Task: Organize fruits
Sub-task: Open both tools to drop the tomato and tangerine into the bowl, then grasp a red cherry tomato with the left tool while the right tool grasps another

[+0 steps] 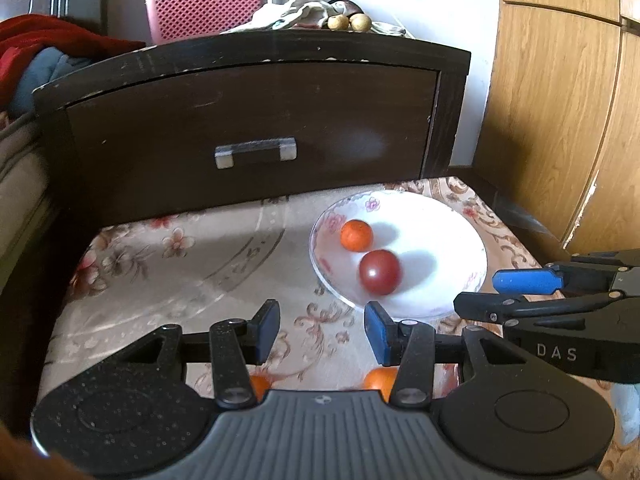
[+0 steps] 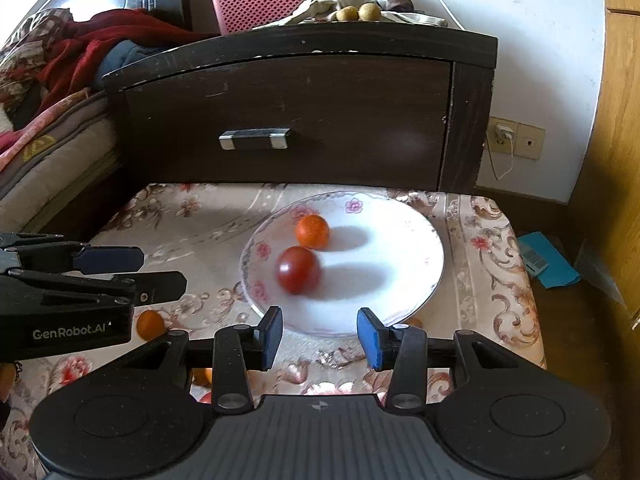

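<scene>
A white flowered plate (image 1: 440, 240) (image 2: 392, 248) stands on the cloth-covered table and holds a small orange (image 1: 356, 235) (image 2: 312, 232) and a dark red round fruit (image 1: 379, 272) (image 2: 299, 270). My left gripper (image 1: 322, 332) (image 2: 160, 271) hovers open and empty just left of the plate's near rim. My right gripper (image 2: 320, 336) (image 1: 496, 294) is open and empty over the plate's near edge. Loose small oranges lie on the cloth below the grippers: one orange (image 2: 150, 324) at the left, two others (image 1: 260, 385) (image 1: 380, 380) partly hidden by the left gripper's body.
A dark nightstand with a drawer handle (image 1: 256, 153) rises right behind the table. On it sit a pink basket (image 1: 200, 0), a cloth and two yellowish fruits (image 1: 352, 22). A bed with a red blanket (image 2: 100, 40) lies left, a wooden wardrobe (image 1: 560, 120) right.
</scene>
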{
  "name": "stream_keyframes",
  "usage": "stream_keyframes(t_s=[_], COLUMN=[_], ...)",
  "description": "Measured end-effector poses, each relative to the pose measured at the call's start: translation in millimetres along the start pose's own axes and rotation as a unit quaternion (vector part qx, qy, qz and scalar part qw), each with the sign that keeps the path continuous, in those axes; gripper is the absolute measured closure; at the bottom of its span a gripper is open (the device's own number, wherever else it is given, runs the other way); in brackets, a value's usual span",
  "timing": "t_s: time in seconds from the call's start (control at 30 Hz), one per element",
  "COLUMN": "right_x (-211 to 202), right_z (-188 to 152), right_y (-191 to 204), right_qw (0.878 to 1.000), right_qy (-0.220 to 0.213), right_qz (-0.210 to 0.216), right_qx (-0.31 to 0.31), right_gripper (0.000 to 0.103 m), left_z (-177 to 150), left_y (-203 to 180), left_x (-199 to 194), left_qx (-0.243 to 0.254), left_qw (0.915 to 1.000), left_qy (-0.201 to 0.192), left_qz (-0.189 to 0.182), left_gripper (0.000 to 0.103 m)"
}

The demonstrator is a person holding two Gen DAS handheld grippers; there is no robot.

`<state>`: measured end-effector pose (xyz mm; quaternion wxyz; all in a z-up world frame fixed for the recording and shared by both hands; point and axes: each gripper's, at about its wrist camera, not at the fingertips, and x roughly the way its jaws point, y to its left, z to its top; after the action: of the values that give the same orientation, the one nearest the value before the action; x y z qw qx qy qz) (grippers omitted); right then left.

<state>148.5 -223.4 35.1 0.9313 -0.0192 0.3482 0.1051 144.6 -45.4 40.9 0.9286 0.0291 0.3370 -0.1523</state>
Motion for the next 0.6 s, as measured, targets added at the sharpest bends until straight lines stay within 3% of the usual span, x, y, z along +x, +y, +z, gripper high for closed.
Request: stream_keyframes(t_s=[0.6], right_x=[-17.6], right_z=[-32.8], right_y=[32.3], right_qw=[0.999], right_qy=[0.038], right_qz=[0.026], right_qx=[-0.022], right_gripper=[0.064], left_z=[-50.2], left_y=[19.5], left_x=[-37.2], left_qx=[-0.018], left_qw=[0.999], left_qy=[0.041], left_qz=[-0.007], left_gripper=[0.049])
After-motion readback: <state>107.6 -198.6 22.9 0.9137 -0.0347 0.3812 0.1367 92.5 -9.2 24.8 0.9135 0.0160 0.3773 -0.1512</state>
